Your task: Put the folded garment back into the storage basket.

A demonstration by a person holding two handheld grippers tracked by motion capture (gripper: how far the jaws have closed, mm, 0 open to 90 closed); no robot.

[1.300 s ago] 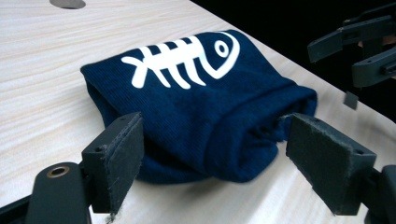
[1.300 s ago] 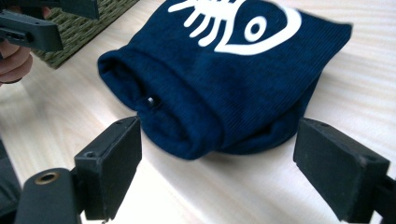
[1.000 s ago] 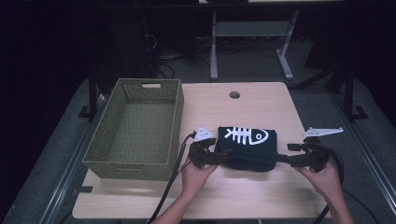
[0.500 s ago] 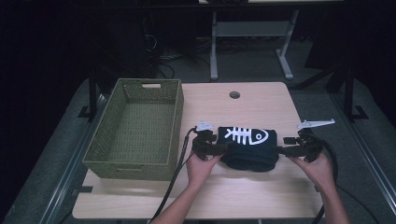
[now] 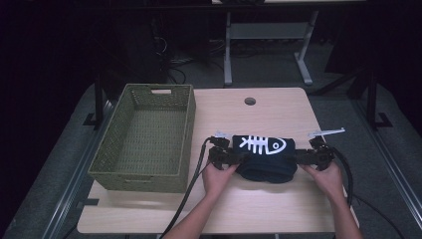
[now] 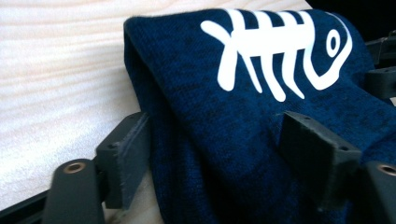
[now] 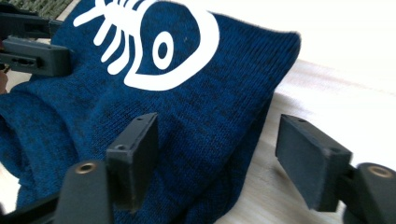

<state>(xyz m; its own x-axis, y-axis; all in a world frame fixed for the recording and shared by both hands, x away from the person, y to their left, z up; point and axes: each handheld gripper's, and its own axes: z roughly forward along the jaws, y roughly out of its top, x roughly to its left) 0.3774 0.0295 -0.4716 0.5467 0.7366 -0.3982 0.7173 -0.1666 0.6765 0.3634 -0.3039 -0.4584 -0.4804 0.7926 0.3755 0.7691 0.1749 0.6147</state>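
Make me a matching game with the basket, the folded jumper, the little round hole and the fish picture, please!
Things:
1. basket
2. folded jumper
3. round hole
4. fish skeleton picture

Descriptions:
A. white
B. dark blue, between the two hand-held grippers
C. in the tabletop, on the far side
D. olive green, empty, at the table's left

Pairs: 1-D, 2-B, 3-C, 4-A

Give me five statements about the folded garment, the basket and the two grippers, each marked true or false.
1. The folded navy garment bears a white fish skeleton print. True.
2. It lies inside the green woven basket. False: it lies on the wooden table, beside the basket.
3. The left gripper straddles one end of it. True.
4. The right gripper is shut tight on it. False: one pad stands clear.
5. The basket holds folded clothes. False: nothing lies in it.
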